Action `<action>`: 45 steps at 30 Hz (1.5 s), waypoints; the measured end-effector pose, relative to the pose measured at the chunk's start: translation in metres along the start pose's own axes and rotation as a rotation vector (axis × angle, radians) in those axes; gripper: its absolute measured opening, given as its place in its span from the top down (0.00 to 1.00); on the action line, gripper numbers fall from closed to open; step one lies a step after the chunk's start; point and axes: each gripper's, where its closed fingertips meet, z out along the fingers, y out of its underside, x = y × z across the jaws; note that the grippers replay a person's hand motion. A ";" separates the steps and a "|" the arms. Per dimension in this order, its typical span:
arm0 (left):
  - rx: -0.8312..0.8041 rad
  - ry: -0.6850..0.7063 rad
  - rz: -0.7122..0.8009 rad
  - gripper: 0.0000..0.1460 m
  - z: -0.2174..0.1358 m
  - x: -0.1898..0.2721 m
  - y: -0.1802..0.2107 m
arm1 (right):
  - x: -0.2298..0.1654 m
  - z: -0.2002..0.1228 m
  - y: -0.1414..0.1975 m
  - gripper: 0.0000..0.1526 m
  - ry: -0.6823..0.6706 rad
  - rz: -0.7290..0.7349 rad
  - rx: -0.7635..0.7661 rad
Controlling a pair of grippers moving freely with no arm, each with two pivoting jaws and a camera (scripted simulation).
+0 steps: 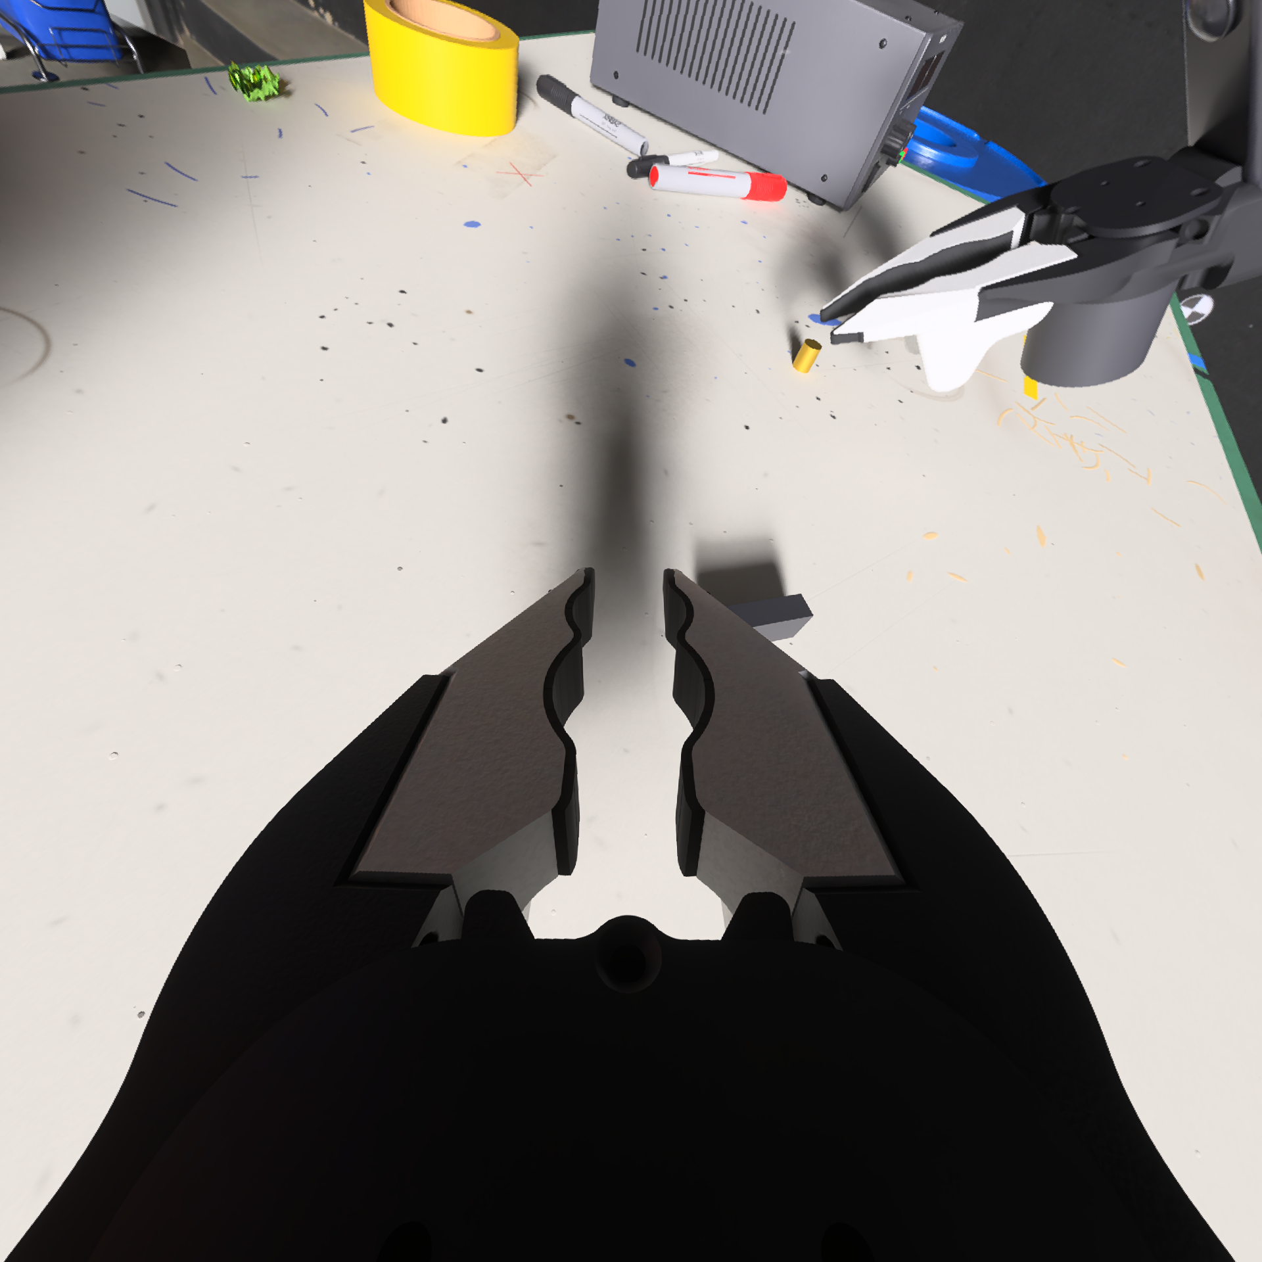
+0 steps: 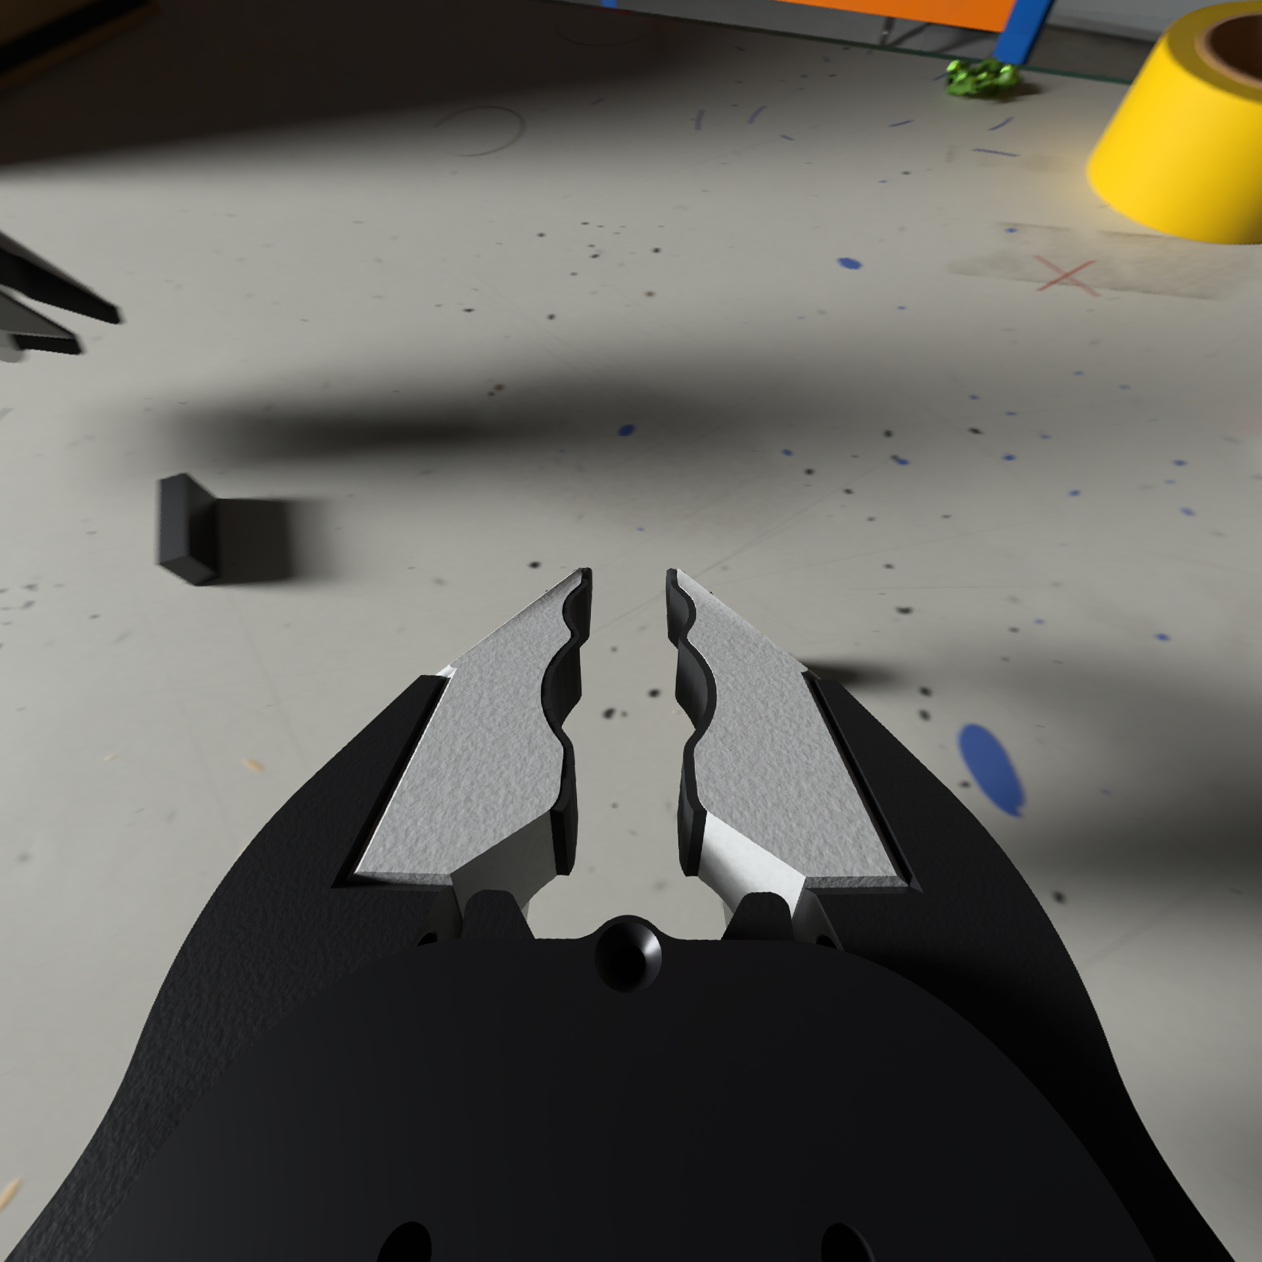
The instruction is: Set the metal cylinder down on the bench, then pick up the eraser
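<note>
A: How did the small brass-coloured metal cylinder (image 1: pixel 806 356) look?

B: Short and shiny, it lay on the speckled off-white bench (image 1: pixel 341 478), just beside the right gripper (image 1: pixel 834 326) fingertips, apart from them. Only the left wrist view showed it.

A: And the dark grey block eraser (image 2: pixel 188 529)?

B: It sat on the bench, in shadow. The left gripper (image 1: pixel 628 577) finger hid most of it in that view; the right wrist view showed it whole.

A: The fingers?

B: Both pairs stood narrowly parted, gripping nothing. The right gripper's (image 2: pixel 628 577) own view confirmed the gap.

A: Anything cut off?

B: The yellow tape roll (image 1: pixel 444 68) ran past the frame edge.
</note>
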 end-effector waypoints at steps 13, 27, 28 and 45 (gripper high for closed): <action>-0.022 -0.006 0.039 0.86 0.003 0.004 0.003 | -0.118 0.013 -0.005 0.86 -0.335 0.011 0.032; -0.006 -0.039 0.074 0.86 -0.002 0.004 0.002 | -0.186 0.065 0.008 0.86 -0.326 -0.221 -0.109; -0.005 -0.042 0.075 0.86 -0.002 0.004 0.002 | -0.186 0.067 0.009 0.86 -0.309 -0.233 -0.119; 0.076 0.025 0.056 0.86 -0.012 0.016 -0.011 | -0.185 0.053 -0.017 0.93 -0.312 -0.181 0.080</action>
